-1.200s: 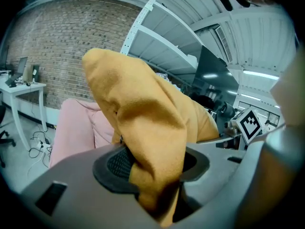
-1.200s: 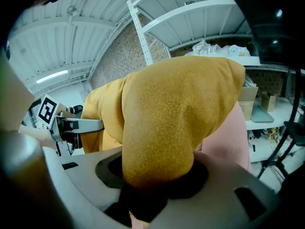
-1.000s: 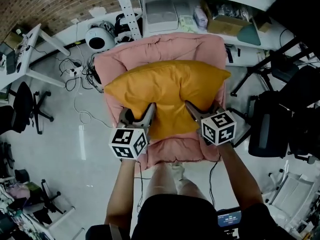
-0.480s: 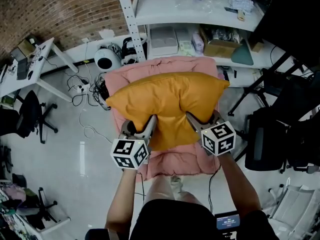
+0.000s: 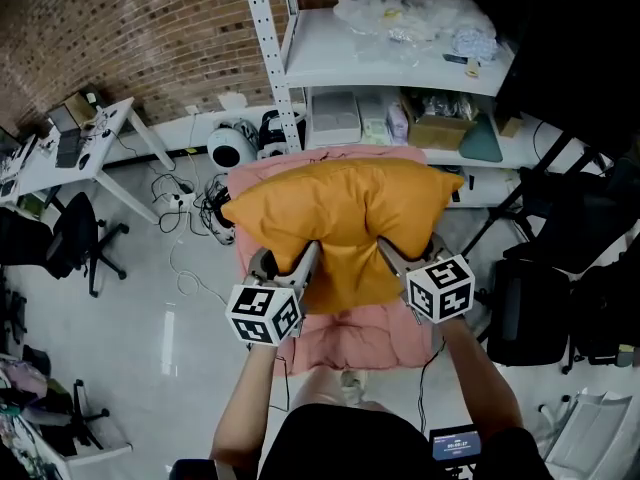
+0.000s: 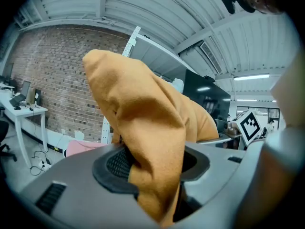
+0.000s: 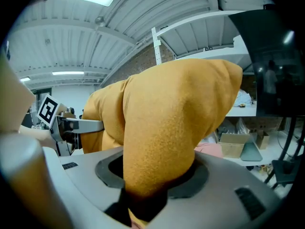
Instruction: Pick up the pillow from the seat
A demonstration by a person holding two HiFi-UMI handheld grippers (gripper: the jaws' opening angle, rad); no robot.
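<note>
Orange pillow (image 5: 340, 208) was held over the pink seat (image 5: 360, 343), its near edge pinched in two places: left gripper (image 5: 288, 260) clamped on one fold, right gripper (image 5: 410, 253) on another. Bunched fabric covered the pads. Pillow hid the seat's back; the gap between them was unclear.

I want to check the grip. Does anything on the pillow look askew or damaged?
Nothing damaged. The left gripper and right gripper each pinch the near edge of the orange pillow, which creases between them.
</note>
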